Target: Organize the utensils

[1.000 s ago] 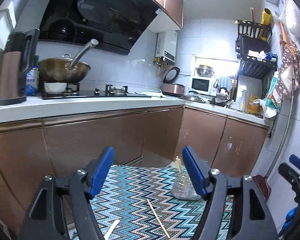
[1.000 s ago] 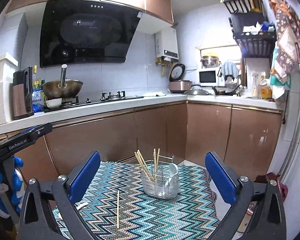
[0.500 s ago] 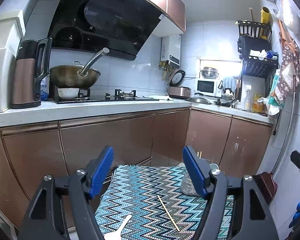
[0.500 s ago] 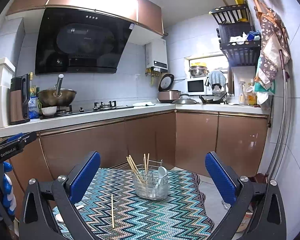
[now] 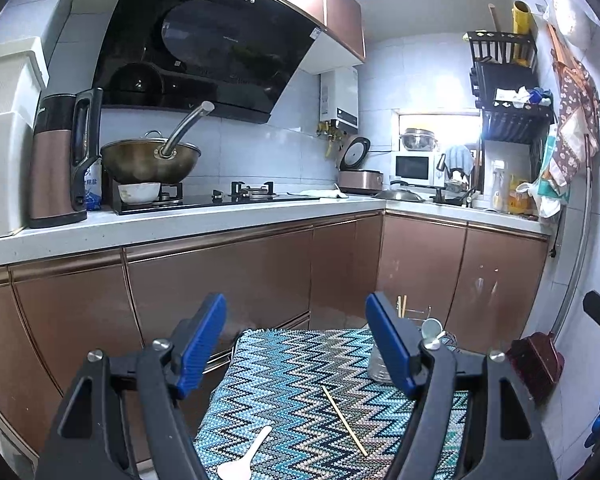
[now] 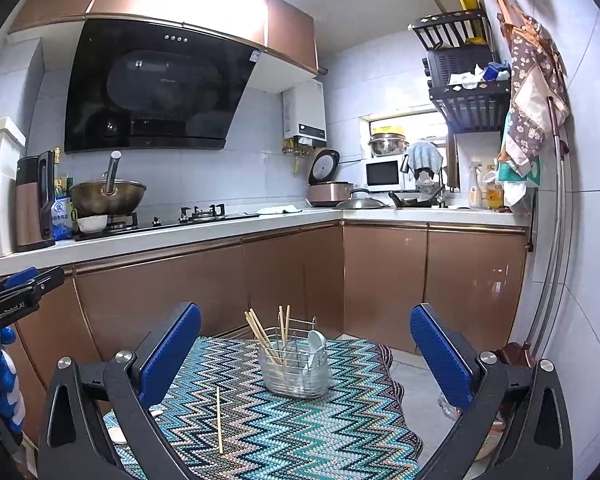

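Observation:
A wire utensil caddy (image 6: 296,368) stands on a zigzag-patterned table mat (image 6: 284,432), holding several chopsticks and a white spoon. One loose chopstick (image 6: 219,420) lies on the mat in front of it; it also shows in the left wrist view (image 5: 343,420). A white spoon (image 5: 242,460) lies near the mat's front left. My left gripper (image 5: 296,344) is open and empty above the mat. My right gripper (image 6: 306,354) is open and empty, with the caddy seen between its fingers. In the left wrist view the caddy (image 5: 380,364) is partly hidden behind the right finger.
Brown kitchen cabinets (image 6: 284,280) and a white counter (image 6: 180,236) run behind the table. A wok (image 5: 150,164), a kettle (image 5: 60,160) and a stove are on the counter. A dustpan (image 5: 536,364) sits on the floor at the right wall.
Both grippers have risen and pulled back a little from the table, so more of the kitchen shows. Both stay open. The utensils have not moved.

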`<control>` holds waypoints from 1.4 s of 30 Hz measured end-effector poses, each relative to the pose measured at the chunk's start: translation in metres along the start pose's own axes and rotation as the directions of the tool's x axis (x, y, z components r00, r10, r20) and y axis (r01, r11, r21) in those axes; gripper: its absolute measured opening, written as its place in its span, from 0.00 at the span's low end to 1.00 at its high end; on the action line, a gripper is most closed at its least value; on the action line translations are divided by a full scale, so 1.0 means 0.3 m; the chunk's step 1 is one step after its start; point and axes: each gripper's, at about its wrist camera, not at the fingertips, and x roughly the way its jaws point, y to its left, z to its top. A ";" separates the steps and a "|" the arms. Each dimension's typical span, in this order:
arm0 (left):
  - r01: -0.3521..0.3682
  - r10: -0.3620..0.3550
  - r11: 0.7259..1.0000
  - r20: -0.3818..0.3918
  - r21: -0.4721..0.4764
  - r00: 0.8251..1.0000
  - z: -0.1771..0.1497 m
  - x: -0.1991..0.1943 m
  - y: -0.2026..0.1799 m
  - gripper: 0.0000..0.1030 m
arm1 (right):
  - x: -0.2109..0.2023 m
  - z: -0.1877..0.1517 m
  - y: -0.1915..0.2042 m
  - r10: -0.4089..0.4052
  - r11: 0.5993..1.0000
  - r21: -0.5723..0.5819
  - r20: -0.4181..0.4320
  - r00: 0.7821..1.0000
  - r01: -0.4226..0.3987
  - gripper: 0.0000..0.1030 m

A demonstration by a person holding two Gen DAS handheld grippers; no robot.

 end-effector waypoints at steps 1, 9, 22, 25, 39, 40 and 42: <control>-0.001 0.001 1.000 0.000 0.004 1.000 -0.002 0.002 -0.002 0.69 | 0.002 -0.002 0.000 -0.001 1.000 0.001 -0.003 1.000 0.001 1.00; -0.003 0.003 1.000 -0.014 0.027 1.000 -0.016 0.020 -0.020 0.69 | 0.026 -0.024 -0.008 -0.006 1.000 0.009 -0.024 1.000 0.006 1.00; 0.027 -0.024 0.998 -0.050 0.060 0.998 -0.052 0.069 -0.043 0.69 | 0.083 -0.060 -0.010 -0.004 1.000 0.017 -0.070 0.998 0.005 1.00; 0.034 -0.031 0.998 -0.061 0.062 0.998 -0.060 0.088 -0.049 0.69 | 0.102 -0.071 -0.011 -0.001 1.000 0.018 -0.083 0.997 0.003 1.00; 0.089 -0.081 0.995 -0.189 0.036 0.979 -0.124 0.233 -0.022 0.69 | 0.215 -0.125 0.026 0.043 0.999 0.000 -0.170 0.985 -0.044 1.00; 0.098 -0.090 0.995 -0.213 0.026 0.973 -0.130 0.258 -0.002 0.69 | 0.231 -0.133 0.037 0.053 0.998 -0.004 -0.183 0.982 -0.055 1.00; 0.108 -0.103 0.994 -0.254 0.006 0.962 -0.139 0.302 0.035 0.69 | 0.259 -0.147 0.051 0.073 0.997 -0.009 -0.207 0.976 -0.077 1.00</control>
